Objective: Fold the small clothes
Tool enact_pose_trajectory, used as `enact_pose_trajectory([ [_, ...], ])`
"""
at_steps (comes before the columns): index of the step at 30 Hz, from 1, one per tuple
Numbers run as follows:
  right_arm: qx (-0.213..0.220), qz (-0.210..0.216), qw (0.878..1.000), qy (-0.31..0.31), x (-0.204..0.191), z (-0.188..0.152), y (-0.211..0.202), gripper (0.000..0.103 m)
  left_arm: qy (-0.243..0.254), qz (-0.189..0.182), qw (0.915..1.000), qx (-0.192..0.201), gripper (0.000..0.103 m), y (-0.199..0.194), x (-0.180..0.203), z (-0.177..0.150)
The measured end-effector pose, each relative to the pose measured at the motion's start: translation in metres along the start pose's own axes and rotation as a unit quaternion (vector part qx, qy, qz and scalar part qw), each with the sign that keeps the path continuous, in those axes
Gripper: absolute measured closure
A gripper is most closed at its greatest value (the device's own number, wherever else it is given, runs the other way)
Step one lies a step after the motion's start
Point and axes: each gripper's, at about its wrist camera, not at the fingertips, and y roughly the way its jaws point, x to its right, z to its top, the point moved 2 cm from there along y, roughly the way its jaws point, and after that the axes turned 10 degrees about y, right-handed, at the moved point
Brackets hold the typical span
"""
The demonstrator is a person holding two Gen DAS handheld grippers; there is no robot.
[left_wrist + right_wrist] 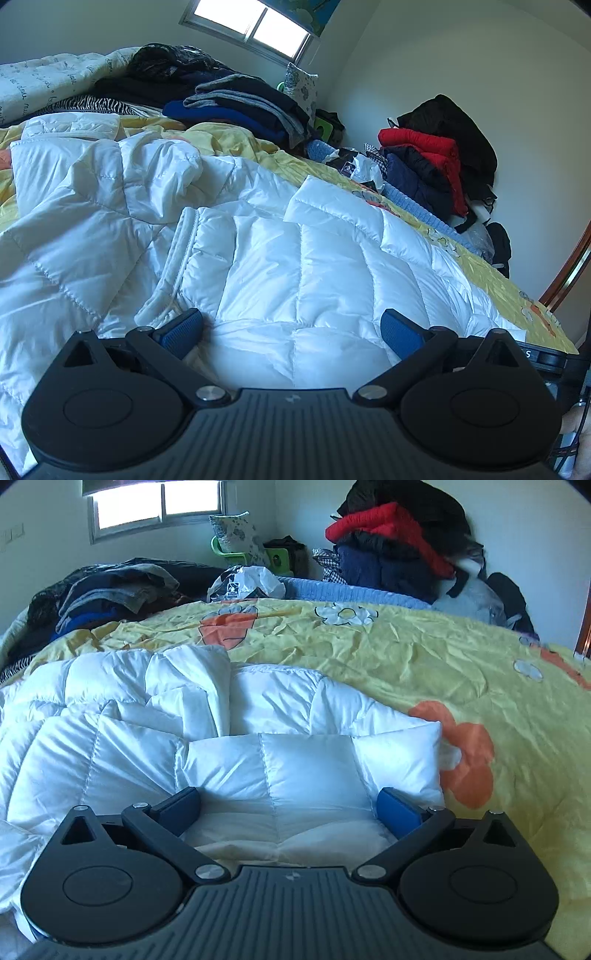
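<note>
A white quilted puffer jacket point(258, 236) lies spread and rumpled across the near part of a bed, on a yellow bedspread point(388, 646) printed with orange and white flowers. In the left wrist view its ribbed collar edge point(173, 273) runs down toward the left gripper point(291, 332), and a folded panel of the jacket lies just past the jaws. The left gripper's jaws stand wide apart over the white fabric, gripping nothing; one blue pad point(183, 330) sits beside the collar edge. The right gripper point(288, 808) likewise has its jaws spread wide, with a puffy folded section of the jacket point(306, 760) lying between and just beyond the blue pads point(399, 810); whether the pads touch the cloth cannot be told. Farther back on the bed sits a pile of dark folded clothes point(236, 103), grey, black and blue, with a zebra-striped piece point(92, 103) beside it. Against the far wall rests a heap of jackets point(399, 542), red, navy and black. A crumpled plastic bag point(247, 581) lies near the bed's far edge, and a bright window point(155, 506) is set in the wall behind.
</note>
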Motion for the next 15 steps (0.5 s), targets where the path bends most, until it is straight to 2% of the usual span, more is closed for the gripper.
enact_pose_trajectory([
  [4, 0.001, 0.004, 1.0, 0.004, 0.003, 0.001, -0.001, 0.004, -0.016, -0.009, 0.9998, 0.011, 0.0, -0.009, -0.005, 0.003],
  [6, 0.001, 0.004, 1.0, 0.005, 0.003, 0.002, -0.001, 0.004, -0.028, -0.034, 0.9989, 0.019, 0.0, -0.027, -0.014, 0.013],
  [8, 0.003, 0.006, 1.0, 0.007, 0.003, 0.002, -0.001, 0.004, -0.048, -0.063, 0.9952, 0.057, 0.0, -0.055, -0.033, 0.032],
  [9, 0.003, 0.006, 1.0, 0.008, 0.003, 0.002, -0.001, 0.004, -0.061, -0.064, 0.9928, 0.082, 0.0, -0.068, -0.047, 0.045],
  [11, 0.004, 0.008, 1.0, 0.01, 0.004, 0.001, -0.002, 0.004, -0.085, -0.029, 0.9902, 0.107, 0.0, -0.083, -0.081, 0.072],
  [13, 0.004, 0.009, 1.0, 0.01, 0.004, 0.001, -0.002, 0.003, -0.131, 0.016, 0.9865, 0.097, 0.0, -0.082, -0.125, 0.097],
  [15, 0.004, 0.011, 1.0, 0.013, 0.004, 0.001, -0.002, 0.003, -0.189, 0.016, 0.9791, 0.074, 0.0, -0.068, -0.174, 0.11],
])
